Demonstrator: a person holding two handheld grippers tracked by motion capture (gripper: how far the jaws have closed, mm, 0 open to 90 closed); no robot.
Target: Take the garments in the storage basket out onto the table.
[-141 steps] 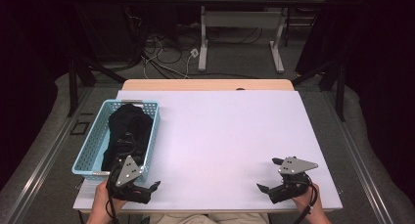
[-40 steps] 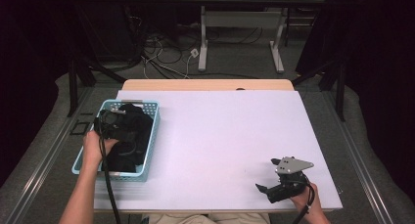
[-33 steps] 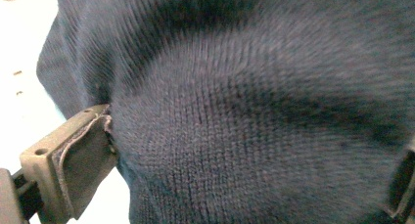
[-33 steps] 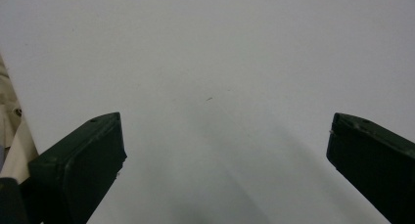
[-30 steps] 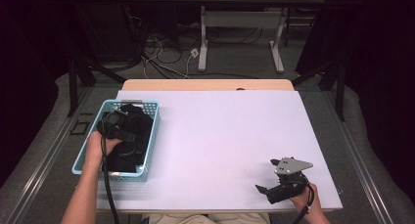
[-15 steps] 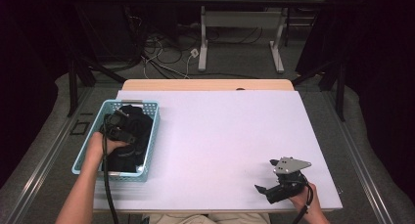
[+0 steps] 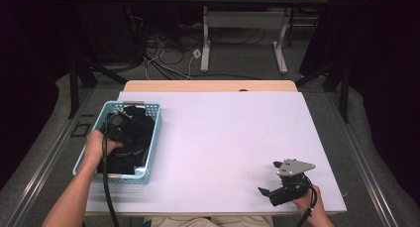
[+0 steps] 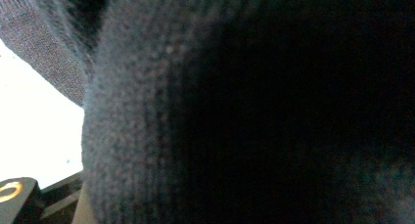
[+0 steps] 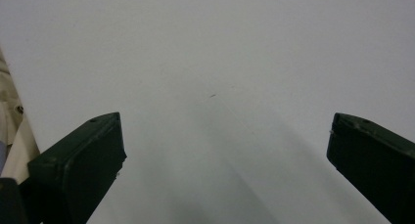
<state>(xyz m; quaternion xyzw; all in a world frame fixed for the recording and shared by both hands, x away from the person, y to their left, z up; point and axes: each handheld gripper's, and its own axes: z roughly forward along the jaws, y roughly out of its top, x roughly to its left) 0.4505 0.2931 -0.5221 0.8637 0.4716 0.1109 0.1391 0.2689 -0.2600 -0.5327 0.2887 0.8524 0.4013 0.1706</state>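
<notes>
at the desk's [image 7: 218,138] near left corner sits a pale blue basket [image 7: 154,138] with dark knitted clothing [image 7: 130,152] heaped inside. the left gripper [image 7: 119,125] has gone from the near edge of the desk into the basket and is now pushed down into the heap, with the person's left hand [image 7: 98,143] behind it. its jaws have just been closing, and in the left gripper view the dark knit [image 8: 205,116] is pressed right up against the camera, so i judge them clamped on a fold of the clothing. that would mean the grasp is made and the lift out of the basket can begin, though nothing has come up yet; the clothing lies wholly in the basket.

toward the near right corner, the right gripper [image 7: 267,193] rests low over the bare desk, much where it was in the earlier pictures. in the right gripper view its jaws stand wide apart with only the white surface [image 9: 215,77] between them.

hard to make out: the left jaws themselves are buried in the cloth, so how much fabric they have caught cannot be told. black on black also hides whether the heap is one garment or several, and the near end of it is cut off by the basket's wall.
</notes>
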